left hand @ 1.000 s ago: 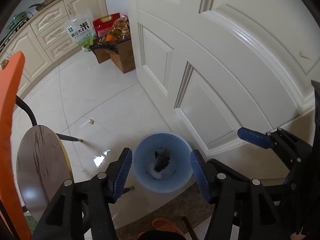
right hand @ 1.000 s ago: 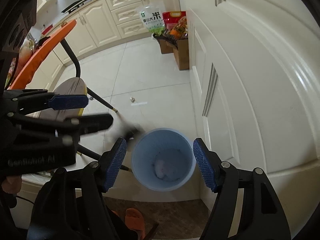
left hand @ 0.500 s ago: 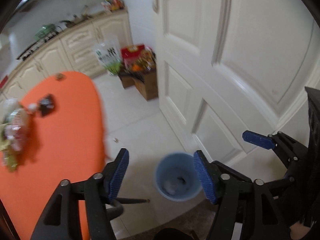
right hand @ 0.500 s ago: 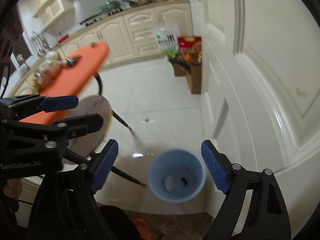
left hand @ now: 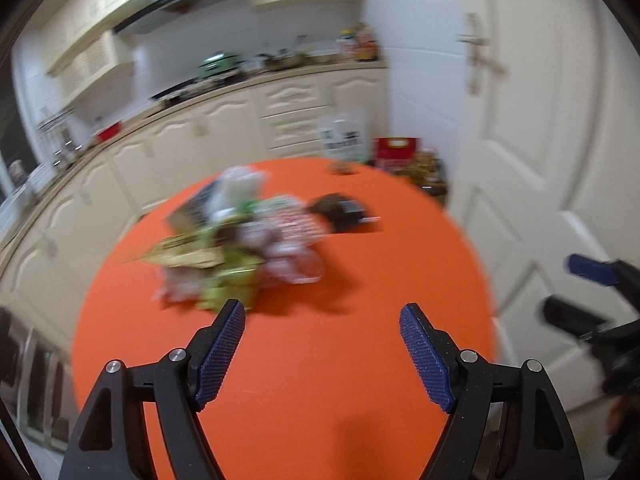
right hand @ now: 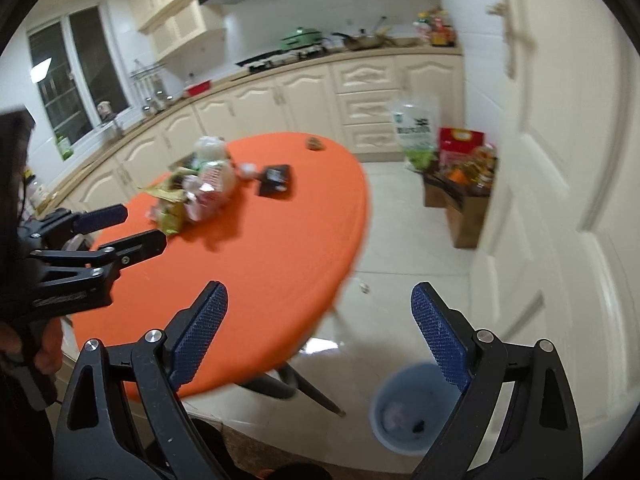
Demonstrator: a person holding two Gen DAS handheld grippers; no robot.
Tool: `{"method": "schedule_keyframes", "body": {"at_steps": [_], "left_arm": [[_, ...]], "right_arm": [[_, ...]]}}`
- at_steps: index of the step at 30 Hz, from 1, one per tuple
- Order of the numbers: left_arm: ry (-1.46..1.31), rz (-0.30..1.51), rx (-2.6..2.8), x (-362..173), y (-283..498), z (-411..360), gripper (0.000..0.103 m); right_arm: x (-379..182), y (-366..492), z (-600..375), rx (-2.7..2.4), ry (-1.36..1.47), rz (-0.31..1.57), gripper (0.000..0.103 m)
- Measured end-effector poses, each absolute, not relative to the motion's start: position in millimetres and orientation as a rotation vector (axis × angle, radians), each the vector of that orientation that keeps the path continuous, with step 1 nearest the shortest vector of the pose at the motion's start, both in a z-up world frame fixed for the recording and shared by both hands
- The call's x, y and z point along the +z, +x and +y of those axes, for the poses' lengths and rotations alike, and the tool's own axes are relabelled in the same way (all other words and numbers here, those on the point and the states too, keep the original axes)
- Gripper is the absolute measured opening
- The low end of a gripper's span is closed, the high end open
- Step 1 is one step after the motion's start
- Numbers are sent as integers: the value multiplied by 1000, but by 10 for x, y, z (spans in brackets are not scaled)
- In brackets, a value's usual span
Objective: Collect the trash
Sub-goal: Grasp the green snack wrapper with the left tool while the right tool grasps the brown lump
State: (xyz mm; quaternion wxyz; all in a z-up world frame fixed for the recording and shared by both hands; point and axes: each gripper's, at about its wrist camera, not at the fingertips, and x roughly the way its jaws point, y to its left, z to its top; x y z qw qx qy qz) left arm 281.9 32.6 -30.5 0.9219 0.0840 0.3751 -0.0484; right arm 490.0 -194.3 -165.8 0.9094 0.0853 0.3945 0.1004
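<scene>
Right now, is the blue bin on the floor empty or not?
Not empty: the blue bin stands upright and open, with pale trash and one dark piece at its bottom.

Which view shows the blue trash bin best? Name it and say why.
The right wrist view: the blue trash bin stands on the floor by the door, its open mouth showing scraps inside, though one finger of the claw overlaps its rim. The left wrist view shows none of it.

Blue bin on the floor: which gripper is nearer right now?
Right. The right gripper, jaws opening and empty, hangs just above the blue bin. The left gripper is over the orange table, farther off.
</scene>
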Motion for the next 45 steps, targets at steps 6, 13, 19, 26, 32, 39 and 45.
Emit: {"method": "schedule_keyframes", "body": {"at_steps": [6,13,19,26,32,39,45], "left_arm": [[135,827,-21,-481,3109,752,76],[103,869,-47,-659,3416,906,76],[108,857,-54,-639,3818,1178,76],[86,897,-65,-841,4124,1278,76],[109,881,-45,-926,4228,1306,75],[80,884,-34,-970,4324,1361,73],[76,880,-27,-965,4326,1377,66]], "right_arm": [[-1725,5421,-1759,223,145,831,93],[-1840,6245,-1674,229,46,857,93],[-2033,7083,-1625,271,-32,895,92],[-2441,7969,-1525,336,-55,981,64],[-2566,8241,-1379,377,-127,992,55],[-2534,8145,-1203,396,-231,984,24],[-2325,7648,-1278,430,-182,929,24]]}}
